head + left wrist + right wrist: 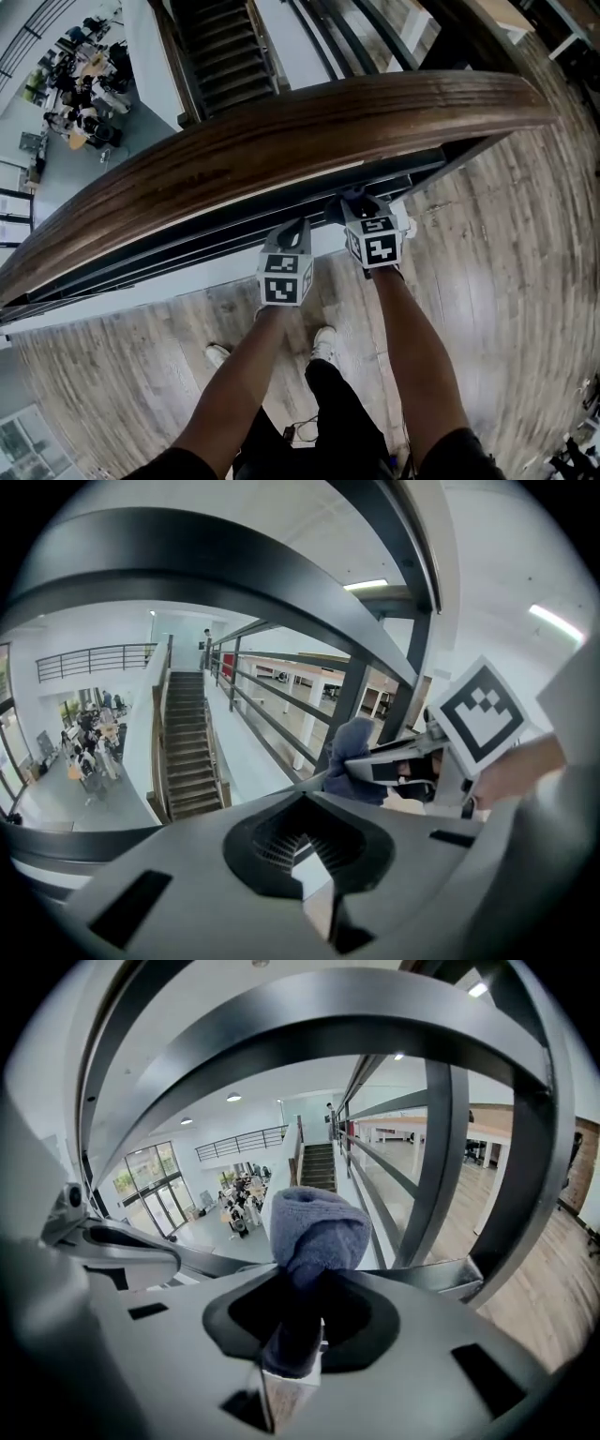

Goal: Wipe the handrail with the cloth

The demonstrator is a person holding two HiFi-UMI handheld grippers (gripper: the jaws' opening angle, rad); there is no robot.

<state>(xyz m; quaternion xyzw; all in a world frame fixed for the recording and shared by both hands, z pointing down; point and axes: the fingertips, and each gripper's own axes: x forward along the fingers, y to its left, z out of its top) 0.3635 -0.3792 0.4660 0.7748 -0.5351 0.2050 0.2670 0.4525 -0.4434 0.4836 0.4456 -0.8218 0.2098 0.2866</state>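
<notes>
The broad brown wooden handrail [281, 131] curves across the head view from lower left to upper right. Both grippers sit low, beneath its near edge, pointing at the dark metal rails [187, 239] of the balustrade. My right gripper [354, 201] [300, 1321] is shut on a blue-grey cloth [314, 1227], whose bunched end sticks out past the jaws. In the left gripper view the cloth [350, 758] shows at right, held by the right gripper. My left gripper [299, 226] [305, 846] is beside it on the left, shut with nothing in it.
Beyond the balustrade a staircase [225, 56] [187, 757] drops to a lower floor with people at desks [80, 94]. A vertical metal post [436, 1166] stands just right of the cloth. The person's shoes [323, 342] rest on the wood plank floor [506, 262].
</notes>
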